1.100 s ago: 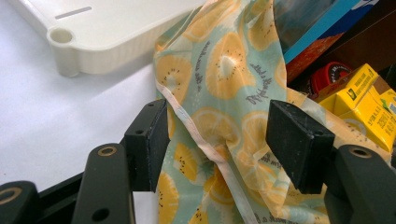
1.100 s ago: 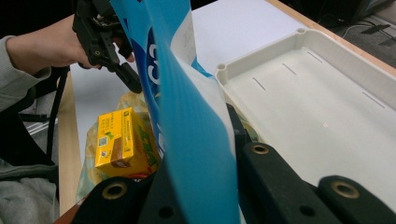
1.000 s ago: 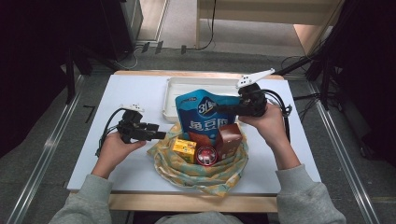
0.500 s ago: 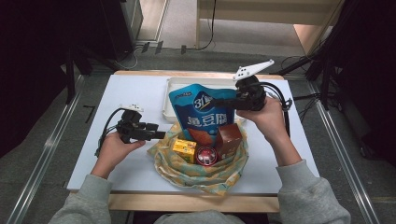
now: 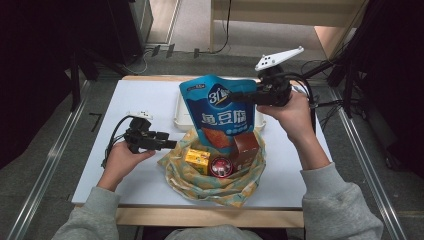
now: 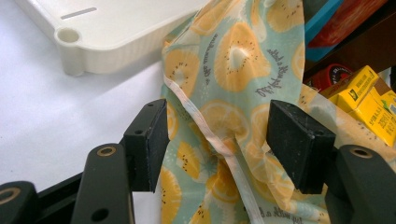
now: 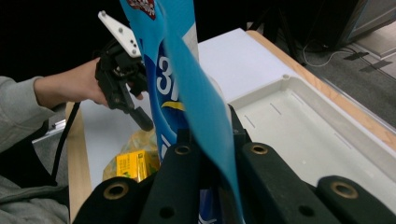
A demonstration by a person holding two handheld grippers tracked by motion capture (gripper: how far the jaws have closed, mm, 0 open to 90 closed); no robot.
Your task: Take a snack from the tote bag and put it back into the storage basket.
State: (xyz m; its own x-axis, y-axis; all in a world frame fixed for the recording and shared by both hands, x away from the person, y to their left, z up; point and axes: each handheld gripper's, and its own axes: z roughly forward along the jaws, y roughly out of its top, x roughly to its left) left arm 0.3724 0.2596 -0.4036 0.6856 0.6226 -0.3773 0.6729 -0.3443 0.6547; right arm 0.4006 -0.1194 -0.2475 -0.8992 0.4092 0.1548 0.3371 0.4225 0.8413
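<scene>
Right gripper at about 1 o'clock of the white worktop, fingers clamped on the upper right edge of a tall blue foil snack pouch, lifted clear above the bag's mouth, lower edge just over the goods inside. On the pouch face, large white "31" near the top, big white Chinese characters across the middle, an orange-red picture panel below; small print at the top seam too fine to read. In the right gripper view, blue pouch pinched edge-on between the two black fingers, a white "3" showing on its side.

Left gripper at about 9 o'clock, fingers spread apart, a fold of the pale green cloth bag printed with orange slices lying between them, pads not pressing it. In the left gripper view, same cloth bag with a thin cream drawstring and slanted dark script, too small to read with certainty.

Inside the bag: small yellow carton with dark lettering, round red-lidded tin, brown box.

White plastic tray at 12 o'clock, behind the pouch, just beyond the bag.
</scene>
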